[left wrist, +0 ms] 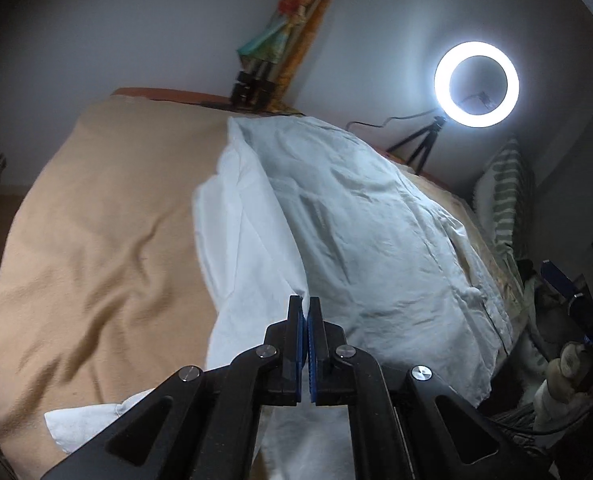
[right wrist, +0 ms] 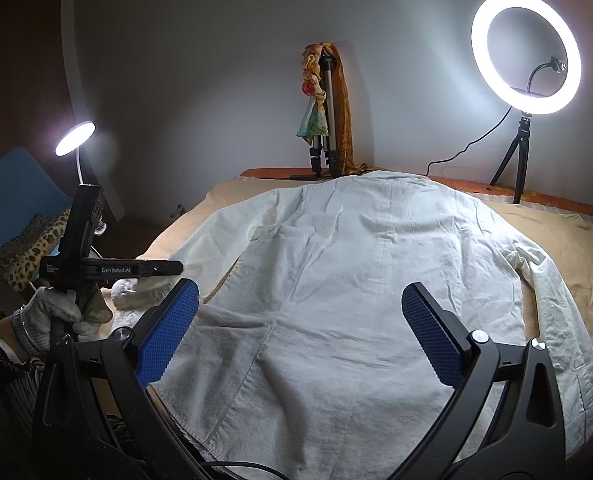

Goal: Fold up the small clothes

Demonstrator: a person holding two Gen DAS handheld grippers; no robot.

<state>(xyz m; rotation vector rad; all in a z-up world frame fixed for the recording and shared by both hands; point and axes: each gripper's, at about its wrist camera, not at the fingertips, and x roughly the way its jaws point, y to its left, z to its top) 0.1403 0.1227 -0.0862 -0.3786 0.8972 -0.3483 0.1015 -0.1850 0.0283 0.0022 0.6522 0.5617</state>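
A white long-sleeved shirt (right wrist: pixel 356 280) lies spread flat on a tan bed cover (right wrist: pixel 568 248). In the left wrist view my left gripper (left wrist: pixel 304 301) is shut on a lifted fold at the left side of the shirt (left wrist: pixel 356 220), and the cloth hangs down from its blue pads. The right wrist view shows the same gripper from the side at the far left, held by a gloved hand (right wrist: pixel 52 316). My right gripper (right wrist: pixel 300 286) stands open above the near hem, with nothing between its fingers.
A lit ring light on a small tripod (right wrist: pixel 524 52) stands at the back right. A folded tripod draped with a colourful scarf (right wrist: pixel 324 120) leans on the back wall. At the left are a desk lamp (right wrist: pixel 74 138) and a blue chair (right wrist: pixel 20 196).
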